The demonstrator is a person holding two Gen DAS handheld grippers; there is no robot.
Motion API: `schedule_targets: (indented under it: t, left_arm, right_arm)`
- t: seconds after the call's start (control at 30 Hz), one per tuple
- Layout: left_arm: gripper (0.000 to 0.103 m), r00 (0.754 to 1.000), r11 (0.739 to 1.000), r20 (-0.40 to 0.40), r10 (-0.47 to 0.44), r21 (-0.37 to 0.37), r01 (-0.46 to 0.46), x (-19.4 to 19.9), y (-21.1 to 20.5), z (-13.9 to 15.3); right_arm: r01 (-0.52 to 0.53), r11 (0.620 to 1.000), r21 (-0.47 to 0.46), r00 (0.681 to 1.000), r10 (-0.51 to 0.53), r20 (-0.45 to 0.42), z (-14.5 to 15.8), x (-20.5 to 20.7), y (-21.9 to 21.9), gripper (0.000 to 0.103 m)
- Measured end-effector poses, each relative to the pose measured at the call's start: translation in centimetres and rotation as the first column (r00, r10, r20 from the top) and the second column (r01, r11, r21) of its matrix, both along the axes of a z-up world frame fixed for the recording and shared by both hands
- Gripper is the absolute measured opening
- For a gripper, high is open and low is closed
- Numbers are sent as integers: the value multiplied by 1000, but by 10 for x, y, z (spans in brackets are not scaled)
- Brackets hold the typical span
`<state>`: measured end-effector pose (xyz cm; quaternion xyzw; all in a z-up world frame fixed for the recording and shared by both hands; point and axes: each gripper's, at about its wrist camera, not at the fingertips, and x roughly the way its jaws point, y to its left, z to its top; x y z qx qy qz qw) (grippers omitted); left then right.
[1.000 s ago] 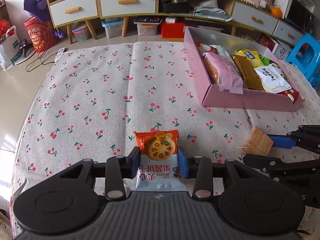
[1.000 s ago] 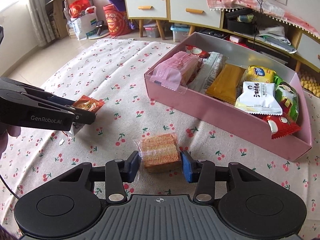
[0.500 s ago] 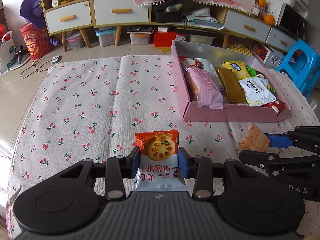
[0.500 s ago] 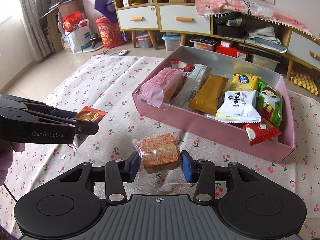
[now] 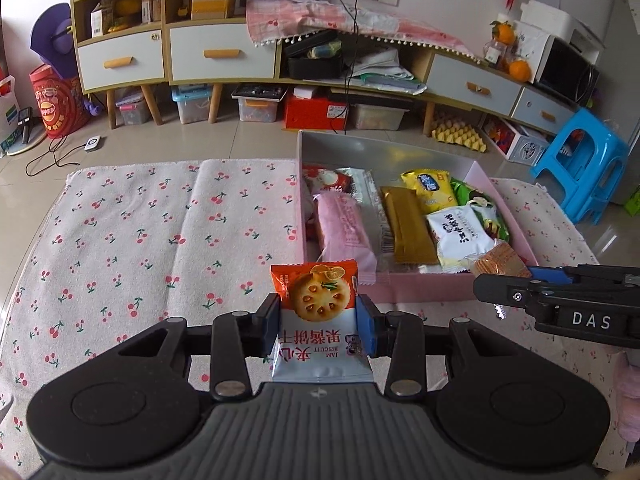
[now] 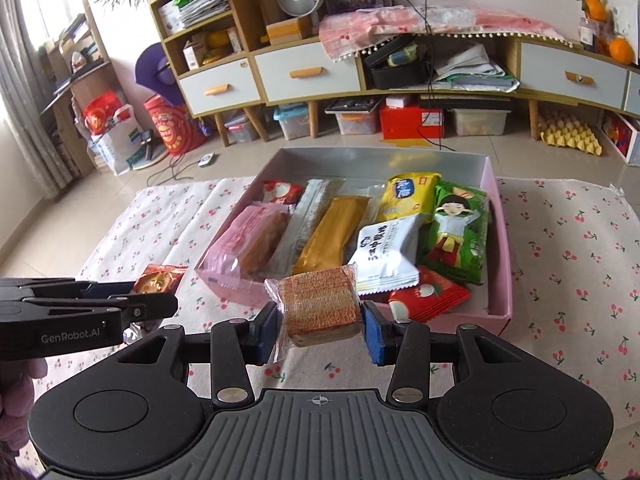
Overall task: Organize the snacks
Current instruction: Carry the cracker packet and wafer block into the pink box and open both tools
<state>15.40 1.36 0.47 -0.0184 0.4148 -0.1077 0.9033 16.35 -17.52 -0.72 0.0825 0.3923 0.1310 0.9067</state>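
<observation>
Pink box [image 6: 505,240], white cherry-print cloth [image 5: 160,232], orange-and-white biscuit packet [image 5: 318,320], blue stool [image 5: 580,164]

Open cherry-print cloth [image 5: 152,232] stretches bare across the tabletop left of the pink box [image 6: 505,240], offering unobstructed passage. The box's near half is crowded edge to edge with snack packets [image 6: 386,256], while a bare grey strip of box floor [image 6: 380,164] stays free along its far wall. The box's upright walls bar any low approach from the sides; entry lies open from above.
</observation>
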Motion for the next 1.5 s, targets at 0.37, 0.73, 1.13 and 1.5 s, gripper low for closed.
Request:
schedule_targets:
  t: [0.37,0.73,1.13,1.5]
  left_arm:
    - [37,998,1000,67,-20,-4,20,31,-43,5]
    - [37,996,999,86,-23,40,20,65,-73,-6]
    - [37,995,997,98,-17,77,10,89,-85,-16]
    - [56,991,993,126,-33,113,18,95,-91,-21]
  right_arm:
    - [167,981,102,986,-166,-23,5,18,-49,43]
    - [215,968,132,976,-217,-4,6,49,-66,43]
    - [247,962,120,969,-248,0,-14,90,-77,43]
    - [278,951,137,960,-278,-23,-23,103,-87,55]
